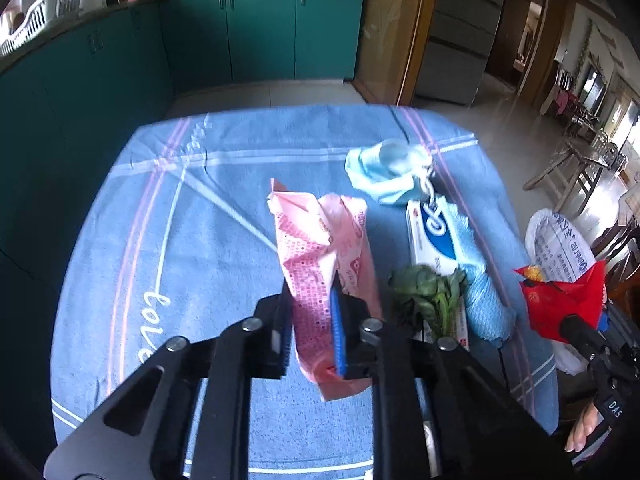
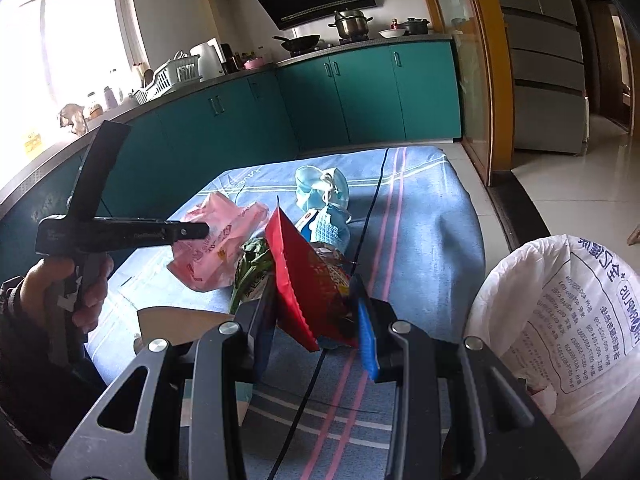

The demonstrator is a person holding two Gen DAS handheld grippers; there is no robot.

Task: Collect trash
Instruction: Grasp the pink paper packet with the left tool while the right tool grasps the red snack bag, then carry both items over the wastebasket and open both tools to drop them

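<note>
Above one blue cloth (image 1: 192, 240), left hand-held gripper (image 1: 312, 334) clamps one pink wrapper (image 1: 320, 248), right hand-held gripper (image 2: 316, 320) one red packet (image 2: 308, 284).

The left gripper (image 1: 312, 336) is matte black, with angled linkage arms pinned by round silver screws and a ribbed blue pad (image 1: 338, 332) lining one finger. The right gripper (image 2: 316, 332) has the same black frame, silver screws and a blue pad (image 2: 367, 340). Behind the left tongs, a bare-skinned hand (image 2: 76, 280) wraps the black handle.
</note>
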